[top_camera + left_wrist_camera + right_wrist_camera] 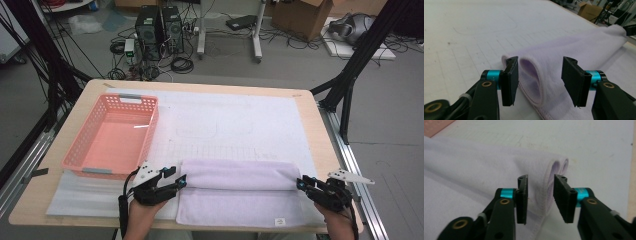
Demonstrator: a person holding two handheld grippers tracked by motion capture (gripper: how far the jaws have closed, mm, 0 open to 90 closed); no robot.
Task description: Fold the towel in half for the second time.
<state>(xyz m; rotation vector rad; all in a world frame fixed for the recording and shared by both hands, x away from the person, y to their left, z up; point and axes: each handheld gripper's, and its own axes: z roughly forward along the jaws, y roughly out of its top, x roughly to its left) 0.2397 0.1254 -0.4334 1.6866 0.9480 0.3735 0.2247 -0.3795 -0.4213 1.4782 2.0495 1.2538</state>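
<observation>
Lilac terry towel (240, 192) is lying along the near edge of the table (320, 135), on the white mat (235, 125), with its far part rolled back into a soft fold running left to right. Left gripper (183, 181) is sitting at the left end of that fold; in the left gripper view its jaws are standing apart, the looped towel edge (536, 80) between them, the pads (510, 82) not pressing it. Right gripper (301, 183) is sitting at the right end; in the right gripper view the jaws are likewise parted around the doubled hem (549, 187), without clamping. Pink plastic basket (114, 135) is standing at the table's left edge, just beyond the left gripper, apart from the towel.
</observation>
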